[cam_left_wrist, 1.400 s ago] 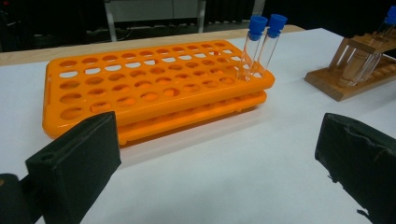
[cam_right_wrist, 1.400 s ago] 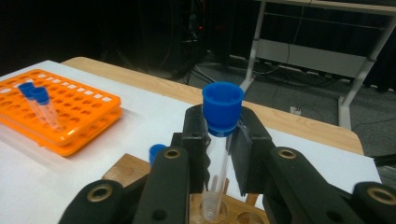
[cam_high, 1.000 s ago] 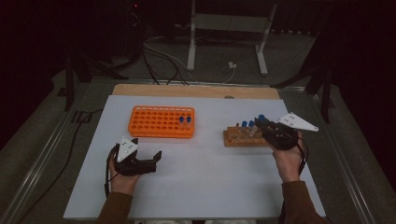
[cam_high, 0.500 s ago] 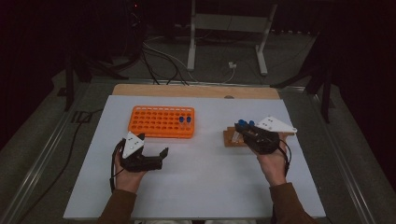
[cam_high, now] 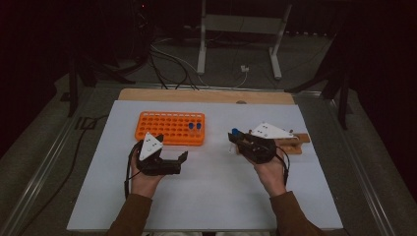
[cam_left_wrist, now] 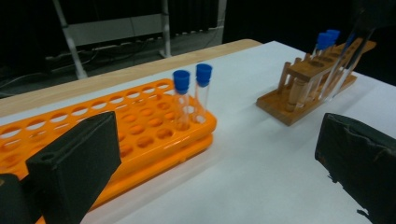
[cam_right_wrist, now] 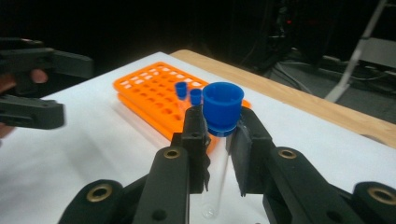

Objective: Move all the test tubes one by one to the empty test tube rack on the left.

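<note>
right gripper (cam_right_wrist: 219,135), tube (cam_right_wrist: 221,112): now leftward

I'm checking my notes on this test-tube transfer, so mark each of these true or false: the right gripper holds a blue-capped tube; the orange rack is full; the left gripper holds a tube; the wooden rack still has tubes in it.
1. The right gripper holds a blue-capped tube. True.
2. The orange rack is full. False: just two capped tubes stand in it.
3. The left gripper holds a tube. False: its fingers are open, nothing between them.
4. The wooden rack has tubes in it. True.
</note>
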